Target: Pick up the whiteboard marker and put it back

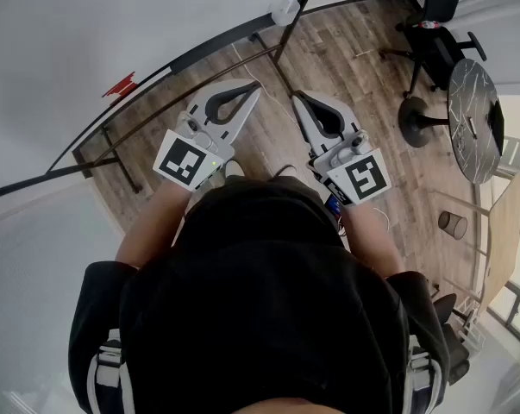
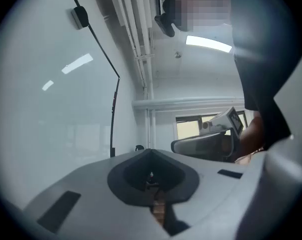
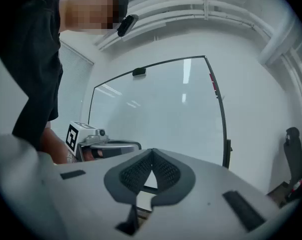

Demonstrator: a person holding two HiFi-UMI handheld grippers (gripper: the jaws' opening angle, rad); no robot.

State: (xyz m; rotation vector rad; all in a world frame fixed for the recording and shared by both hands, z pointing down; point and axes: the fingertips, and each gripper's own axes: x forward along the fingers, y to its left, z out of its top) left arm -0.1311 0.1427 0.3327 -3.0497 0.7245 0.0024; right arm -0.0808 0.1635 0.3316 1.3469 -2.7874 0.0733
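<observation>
Head nearest | left hand-held gripper, right hand-held gripper: both closed, empty | marker: unsure, maybe red item at whiteboard edge, 11 o'clock | step: approach, nothing grasped | next: open jaws, reach it

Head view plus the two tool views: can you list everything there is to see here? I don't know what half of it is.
whiteboard: one, white with a dark frame, ahead of the person
small red item: one, at the whiteboard's lower edge; too small to identify
white item with blue top: one, further along that edge
office chair: one, black, far right
round table: one, dark mottled top, right
small cylinder: one, brownish, on the floor at right
floor: wood planks
shirt: one, black, on the person
left tool: one, grey, jaws together, empty
right tool: one, grey, jaws together, empty
</observation>
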